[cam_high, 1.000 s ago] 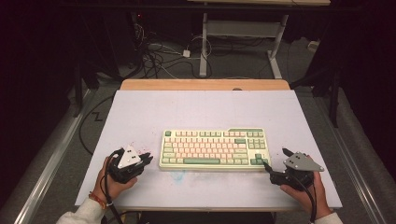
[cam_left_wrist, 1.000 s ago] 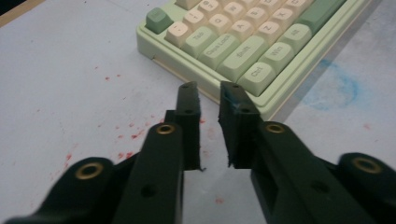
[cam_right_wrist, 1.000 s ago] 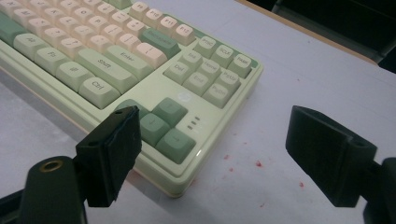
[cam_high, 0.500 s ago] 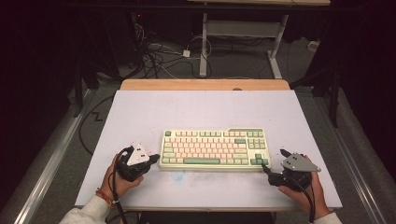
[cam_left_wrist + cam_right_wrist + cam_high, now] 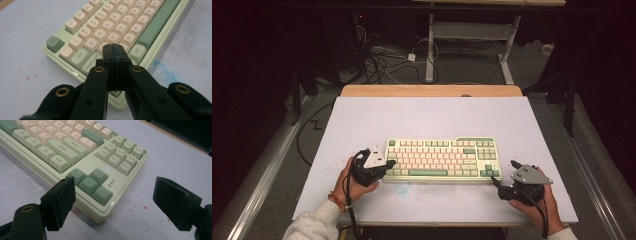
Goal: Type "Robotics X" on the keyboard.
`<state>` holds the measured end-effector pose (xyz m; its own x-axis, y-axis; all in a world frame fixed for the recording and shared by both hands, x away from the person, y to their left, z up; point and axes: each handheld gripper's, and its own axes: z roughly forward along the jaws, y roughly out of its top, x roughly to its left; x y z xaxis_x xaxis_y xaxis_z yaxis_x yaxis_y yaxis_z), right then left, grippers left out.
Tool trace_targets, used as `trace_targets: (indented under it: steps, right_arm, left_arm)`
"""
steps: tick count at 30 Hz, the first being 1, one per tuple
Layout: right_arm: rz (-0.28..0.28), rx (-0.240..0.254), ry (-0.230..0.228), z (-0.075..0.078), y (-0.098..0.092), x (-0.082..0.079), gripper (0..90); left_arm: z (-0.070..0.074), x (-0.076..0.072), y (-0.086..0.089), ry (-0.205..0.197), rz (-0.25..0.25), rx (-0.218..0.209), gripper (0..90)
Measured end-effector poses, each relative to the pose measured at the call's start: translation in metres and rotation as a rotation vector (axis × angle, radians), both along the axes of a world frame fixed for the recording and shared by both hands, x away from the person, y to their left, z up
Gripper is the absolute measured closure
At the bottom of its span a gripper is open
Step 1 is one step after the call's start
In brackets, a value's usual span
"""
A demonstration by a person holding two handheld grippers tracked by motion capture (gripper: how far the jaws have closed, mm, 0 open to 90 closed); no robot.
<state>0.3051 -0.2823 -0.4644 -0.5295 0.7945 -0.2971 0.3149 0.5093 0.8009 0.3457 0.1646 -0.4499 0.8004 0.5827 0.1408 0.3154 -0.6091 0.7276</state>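
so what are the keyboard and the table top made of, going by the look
The keyboard: it looks like moulded plastic, with matte cream and green keycaps, printed legends and a pale green case with a slight sheen on its edge. The table top: a matte, pale lilac sheet, possibly laminate or a mat, stained with red and blue specks, over a wooden-looking board at the far edge.

There is one keyboard (image 5: 442, 159), pale green with cream keys, and it lies on one bench (image 5: 427, 120). There are two hand-held grippers: the left hand-held gripper (image 5: 388, 164) and the right hand-held gripper (image 5: 495, 181), one at each end of the keyboard. Two hands hold them, one hand for each. Four dark green arrow keys (image 5: 90, 184) sit together at the keyboard's corner.
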Motion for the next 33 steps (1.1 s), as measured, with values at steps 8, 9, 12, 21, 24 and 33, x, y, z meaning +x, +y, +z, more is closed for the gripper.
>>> trace_targets:
  steps: [8, 9, 12, 21, 24, 33]
  right_arm:
    - [-0.001, -0.003, 0.005, -0.001, 0.000, 0.001, 18.5]
    - [0.000, -0.006, 0.006, -0.001, 0.001, 0.001, 18.5]
    - [0.002, -0.009, 0.005, -0.002, 0.001, 0.001, 18.5]
    - [0.005, -0.012, 0.011, -0.003, 0.001, 0.001, 18.5]
    - [0.002, -0.012, 0.010, -0.002, 0.001, 0.001, 18.5]
    - [0.004, -0.013, 0.015, -0.003, 0.000, 0.001, 18.5]
  left_arm:
    - [0.003, 0.013, -0.021, 0.003, -0.035, 0.012, 87.2]
    - [0.003, 0.014, -0.023, 0.005, -0.040, 0.010, 87.2]
    - [0.004, 0.017, -0.030, -0.020, -0.044, 0.027, 87.2]
    - [0.007, 0.032, -0.049, -0.009, -0.075, 0.042, 87.3]
    - [0.006, 0.038, -0.055, 0.003, -0.077, 0.059, 87.2]
    - [0.002, 0.048, -0.066, 0.042, -0.091, 0.086, 87.2]
